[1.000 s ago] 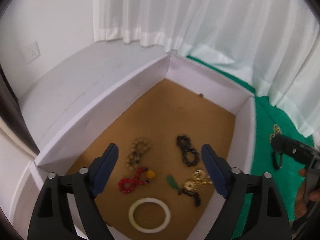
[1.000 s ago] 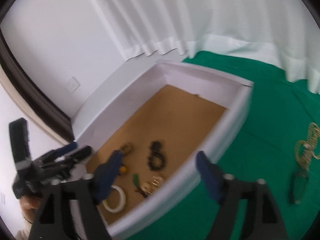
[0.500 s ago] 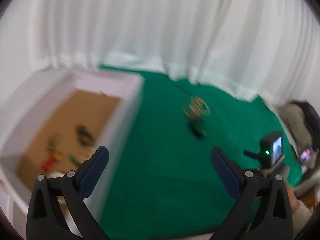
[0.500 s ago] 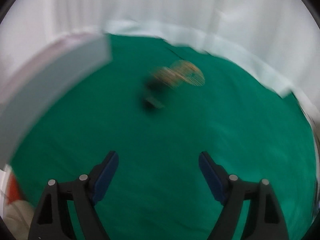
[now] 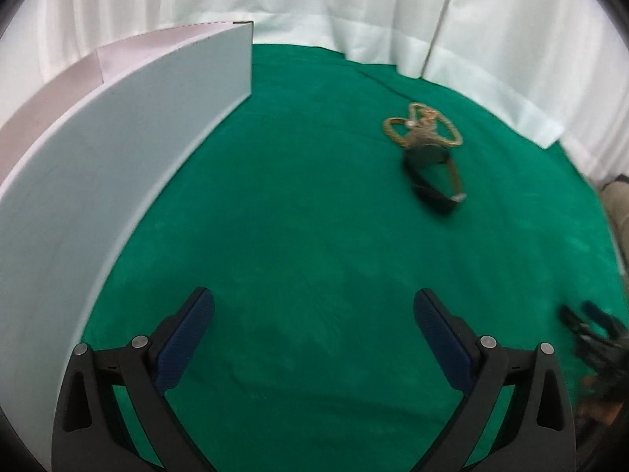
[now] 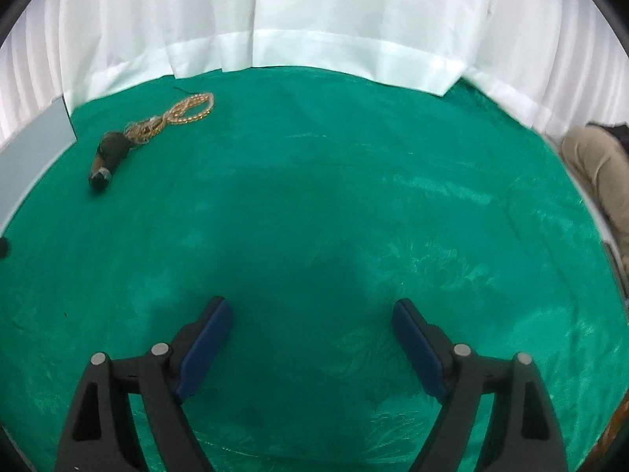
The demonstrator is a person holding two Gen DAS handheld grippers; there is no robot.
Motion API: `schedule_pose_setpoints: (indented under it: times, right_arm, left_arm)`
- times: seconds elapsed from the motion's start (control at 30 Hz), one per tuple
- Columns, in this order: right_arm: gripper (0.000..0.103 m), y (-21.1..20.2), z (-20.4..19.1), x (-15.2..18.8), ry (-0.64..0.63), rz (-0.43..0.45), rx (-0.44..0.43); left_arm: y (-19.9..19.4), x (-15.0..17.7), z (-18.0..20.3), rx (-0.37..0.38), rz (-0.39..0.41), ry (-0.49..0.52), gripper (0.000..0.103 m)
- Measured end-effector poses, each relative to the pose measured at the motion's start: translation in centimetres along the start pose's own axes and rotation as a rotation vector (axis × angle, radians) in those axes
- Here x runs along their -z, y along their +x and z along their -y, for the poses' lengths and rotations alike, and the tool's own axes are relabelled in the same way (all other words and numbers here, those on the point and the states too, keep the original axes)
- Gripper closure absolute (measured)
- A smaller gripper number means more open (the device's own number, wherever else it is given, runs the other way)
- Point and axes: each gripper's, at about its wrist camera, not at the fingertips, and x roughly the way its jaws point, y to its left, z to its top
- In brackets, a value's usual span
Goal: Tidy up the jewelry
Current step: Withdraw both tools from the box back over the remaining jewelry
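Note:
A gold bead necklace (image 5: 422,129) lies tangled with a dark strap-like piece (image 5: 430,181) on the green cloth (image 5: 306,216), well ahead and right of my left gripper (image 5: 312,299). That gripper is open and holds nothing. The white storage box (image 5: 137,149) stands close on its left; the box's inside is hidden. In the right wrist view the gold necklace (image 6: 188,108) and the dark piece (image 6: 108,155) sit far ahead to the left. My right gripper (image 6: 311,305) hangs over bare cloth, its jaws opening with nothing between them.
White curtains (image 6: 314,19) close off the back of the cloth. A person's beige trouser leg (image 6: 593,173) shows at the right edge. A blurred dark tool (image 5: 593,338) is at the left wrist view's lower right. The box corner (image 6: 35,149) shows at far left.
Both grippers have swung away from the box of jewelry to the right and sunk toward the green cloth. The left jaws stand wider than a second ago. The box's inside has left both views.

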Motion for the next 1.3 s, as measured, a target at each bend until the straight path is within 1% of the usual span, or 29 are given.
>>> schedule_pose_setpoints:
  times: [0.1,0.17,0.37,0.47,0.67,0.97,1.3]
  right_arm:
    - [0.014,0.5,0.1,-0.2,0.017,-0.008,-0.021]
    - [0.014,0.3,0.2,-0.1,0.018,-0.008,-0.022]
    - [0.014,0.0,0.0,0.3,0.018,-0.007,-0.019]
    - [0.014,0.0,0.0,0.2,0.017,-0.007,-0.019]
    - [0.014,-0.1,0.0,0.3,0.017,-0.007,-0.019]
    - [0.014,-0.1,0.0,0.3,0.019,-0.008,-0.022]
    - [0.013,-0.1,0.0,0.3,0.023,-0.008,-0.024]
  left_arm:
    - [1.8,0.5,-0.1,-0.026,-0.033,0.026,0.002]
    - [1.9,0.8,0.1,-0.051,-0.007,0.056,0.001]
    - [2.1,1.1,0.4,-0.071,-0.019,0.093,0.0]
    - [1.7,1.4,0.3,-0.065,-0.017,0.093,0.0]
    - [2.1,1.3,0.4,-0.055,-0.021,0.099,0.0]
    - [2.1,1.0,0.7,-0.056,-0.041,0.099,0.0]
    - [2.3,1.1,0.7,-0.063,-0.038,0.101,0.0]
